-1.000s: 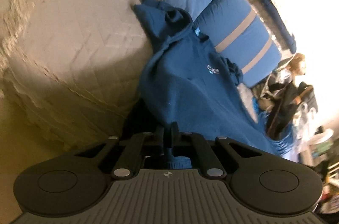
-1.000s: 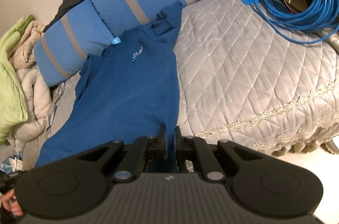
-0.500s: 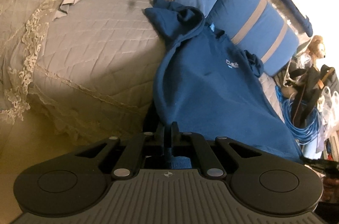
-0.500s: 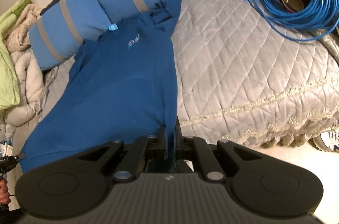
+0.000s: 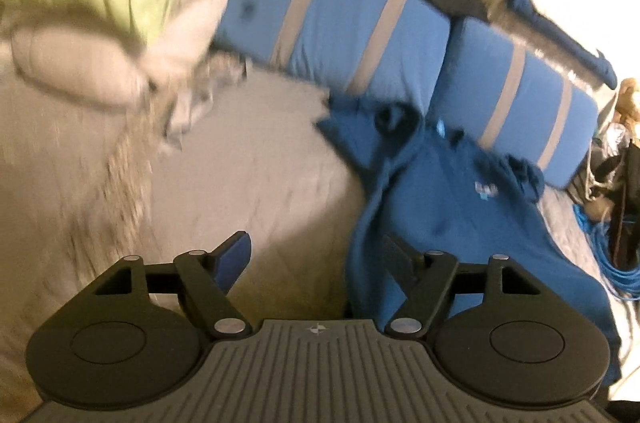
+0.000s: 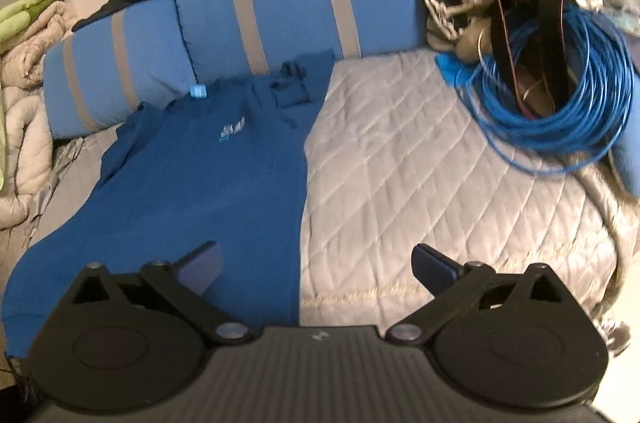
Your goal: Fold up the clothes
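The grey quilted bedspread (image 6: 420, 159) fills most of both views, with two blue bolster cushions with grey stripes (image 6: 248, 23) along its far side and a coil of blue cable (image 6: 560, 95) heaped at the right; the dark blue long-sleeved sweatshirt (image 6: 208, 183) lies spread front-up on the spread, its collar against the cushions and its hem toward the near edge of the bed. The step in hand looks like the end of laying the garment flat, before any fold is made; its far sleeve (image 6: 292, 87) is bunched by the cushions, so the next move probably calls for smoothing or taking a sleeve or side edge and bringing it across the body. The left gripper (image 5: 316, 263) and the right gripper (image 6: 316, 267) both have their jaws wide apart and hold nothing. Half a second ago each was clamped on the hem, which hung taut from the jaws; now the cloth is released and has settled on the bed. The left view is blurred, so exactly how the near hem lies there is hard to tell
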Demonstrator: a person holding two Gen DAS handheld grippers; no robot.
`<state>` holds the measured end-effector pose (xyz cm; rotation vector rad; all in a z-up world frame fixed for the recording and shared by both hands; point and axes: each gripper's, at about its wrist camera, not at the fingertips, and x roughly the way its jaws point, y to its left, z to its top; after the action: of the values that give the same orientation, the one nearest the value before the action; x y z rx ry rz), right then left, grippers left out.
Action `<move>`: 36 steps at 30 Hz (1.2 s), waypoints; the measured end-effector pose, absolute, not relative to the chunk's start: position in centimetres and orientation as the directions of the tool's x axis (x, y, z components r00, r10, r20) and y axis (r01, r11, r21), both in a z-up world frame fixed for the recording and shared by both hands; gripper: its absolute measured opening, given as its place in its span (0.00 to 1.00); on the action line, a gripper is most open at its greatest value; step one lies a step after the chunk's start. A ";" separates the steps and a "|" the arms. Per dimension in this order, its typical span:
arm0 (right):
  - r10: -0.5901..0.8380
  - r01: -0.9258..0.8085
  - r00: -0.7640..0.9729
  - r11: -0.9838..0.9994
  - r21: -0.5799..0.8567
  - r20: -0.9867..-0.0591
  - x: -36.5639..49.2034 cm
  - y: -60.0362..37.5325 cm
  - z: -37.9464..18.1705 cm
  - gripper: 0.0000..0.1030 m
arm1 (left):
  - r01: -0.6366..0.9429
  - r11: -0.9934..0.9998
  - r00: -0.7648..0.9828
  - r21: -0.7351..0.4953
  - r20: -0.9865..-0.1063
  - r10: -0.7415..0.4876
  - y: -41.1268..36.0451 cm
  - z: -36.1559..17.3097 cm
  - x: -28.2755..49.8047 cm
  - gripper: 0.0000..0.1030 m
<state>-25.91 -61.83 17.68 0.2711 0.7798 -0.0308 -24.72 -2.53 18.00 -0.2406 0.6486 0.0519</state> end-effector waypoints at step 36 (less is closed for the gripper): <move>-0.195 0.262 0.927 0.948 0.180 -0.321 -18.3 -73.7 37.4 0.99 | 0.070 0.997 0.969 -0.018 -0.237 -0.072 -3.7 36.9 -16.8 0.77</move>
<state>-18.35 -73.72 37.40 0.2231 0.3056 -0.2363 -16.82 -3.70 36.94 -0.0091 0.2393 -0.0719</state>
